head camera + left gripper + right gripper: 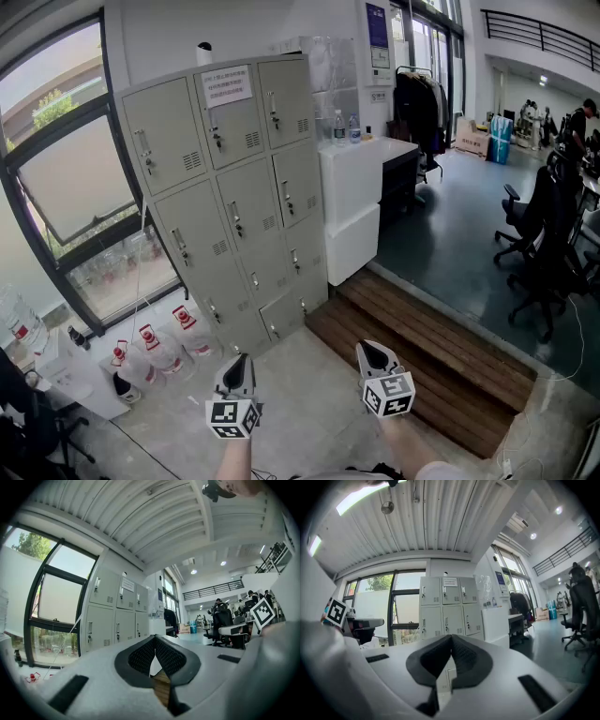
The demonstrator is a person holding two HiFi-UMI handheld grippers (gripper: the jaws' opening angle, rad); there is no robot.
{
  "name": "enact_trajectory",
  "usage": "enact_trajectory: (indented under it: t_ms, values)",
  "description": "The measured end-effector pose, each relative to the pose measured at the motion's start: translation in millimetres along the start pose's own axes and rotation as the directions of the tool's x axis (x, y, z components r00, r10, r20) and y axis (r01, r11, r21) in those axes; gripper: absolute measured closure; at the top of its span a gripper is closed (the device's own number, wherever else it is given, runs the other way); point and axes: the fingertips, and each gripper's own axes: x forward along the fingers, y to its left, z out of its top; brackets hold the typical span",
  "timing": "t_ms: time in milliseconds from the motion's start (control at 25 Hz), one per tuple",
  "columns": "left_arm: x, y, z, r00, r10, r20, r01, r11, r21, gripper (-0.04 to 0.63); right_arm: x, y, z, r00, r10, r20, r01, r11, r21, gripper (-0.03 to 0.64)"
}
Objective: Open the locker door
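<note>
A tall bank of pale grey metal lockers (225,197) is standing against the wall, between a large dark-framed window (75,178) and a white desk (361,178). All of its doors are sitting closed, each with a small handle and a vent slot. A brown wooden plank step (422,352) is lying on the floor in front of the desk. Clear plastic water jugs with red labels (155,352) are resting at the foot of the lockers, on the window side. The person is holding the white left gripper (236,361) and the white right gripper (375,349) level, both facing the lockers and well apart from them. Each gripper's jaws are resting together at the tips with nothing between them. A white paper notice (226,86) is hanging on the top middle door.
</note>
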Motion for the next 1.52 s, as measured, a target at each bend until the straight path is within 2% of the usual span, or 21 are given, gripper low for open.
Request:
enact_trajectory:
  t_ms: [480, 1040, 1280, 1520]
  values:
    - [13, -9, -1, 1.000, -0.009, -0.006, 0.009, 1.000, 0.006, 0.586, 0, -15, 1, 1.000, -0.011, 0.010, 0.011, 1.000, 0.003, 0.603]
    - [47, -40, 2, 0.999, 0.038, 0.020, -0.038, 0.999, 0.009, 0.586, 7, -73, 7, 1.000, 0.015, 0.022, -0.016, 1.000, 0.004, 0.603]
    - [85, -33, 0, 0.999, 0.030, 0.019, -0.030, 0.999, 0.012, 0.586, 39, -92, 8, 1.000, 0.015, 0.020, -0.015, 1.000, 0.001, 0.603]
    - [147, -3, -13, 0.998, 0.024, 0.057, -0.024, 1.000, 0.002, 0.586, 101, -109, 6, 1.000, 0.004, 0.022, -0.004, 0.999, -0.034, 0.603]
